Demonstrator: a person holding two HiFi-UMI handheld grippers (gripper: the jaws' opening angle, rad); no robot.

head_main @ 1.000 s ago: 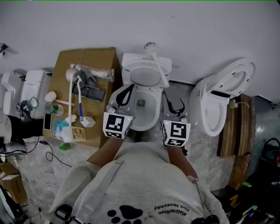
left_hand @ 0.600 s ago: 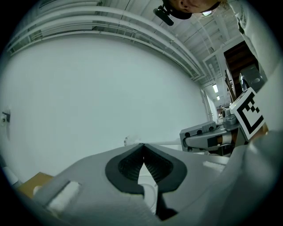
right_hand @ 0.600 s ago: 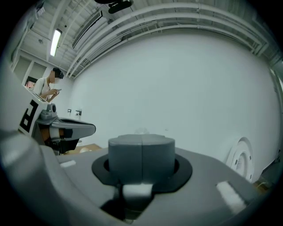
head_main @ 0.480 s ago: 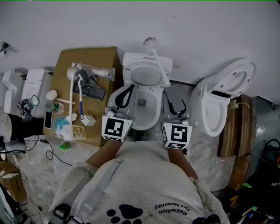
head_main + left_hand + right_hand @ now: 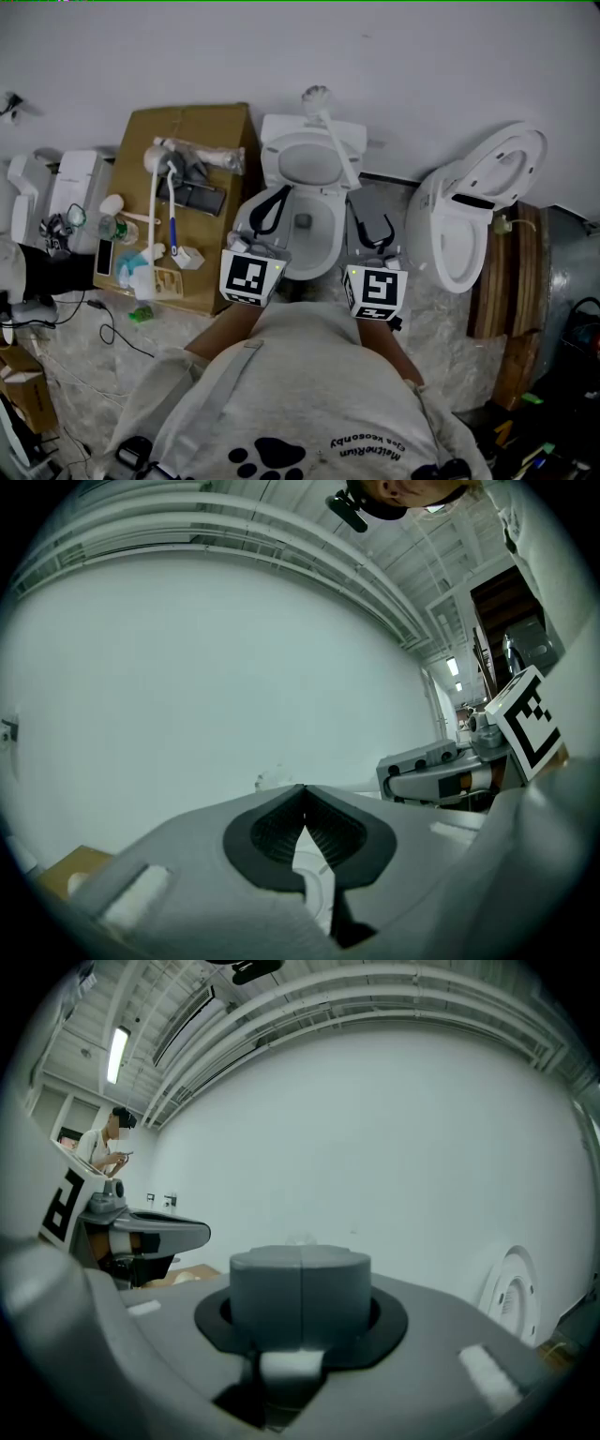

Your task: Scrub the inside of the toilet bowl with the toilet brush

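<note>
A white toilet (image 5: 328, 246) stands against the wall with its lid raised, bowl open and empty. The white toilet brush (image 5: 339, 142) leans across the tank, its bristle head (image 5: 318, 96) up against the wall and its handle end down by the bowl's right rim. My left gripper (image 5: 279, 193) hovers over the bowl's left rim, and in the left gripper view its black ribbed pads meet at the tip (image 5: 302, 794), shut and empty. My right gripper (image 5: 364, 195) sits just below the handle end. Its grey tips (image 5: 300, 1283) are pressed together, shut.
A cardboard box (image 5: 216, 122) left of the toilet carries white tools, a blue-handled brush (image 5: 172, 220) and bottles. A second toilet (image 5: 469, 220) lies on a wooden pallet (image 5: 514, 281) at the right. Cables and white machines (image 5: 56, 187) crowd the far left. A person (image 5: 98, 1152) stands in the distance.
My right gripper has crept up and slightly left toward the brush handle's lower end. The left gripper has barely shifted. The brush stays leaning on the tank.
</note>
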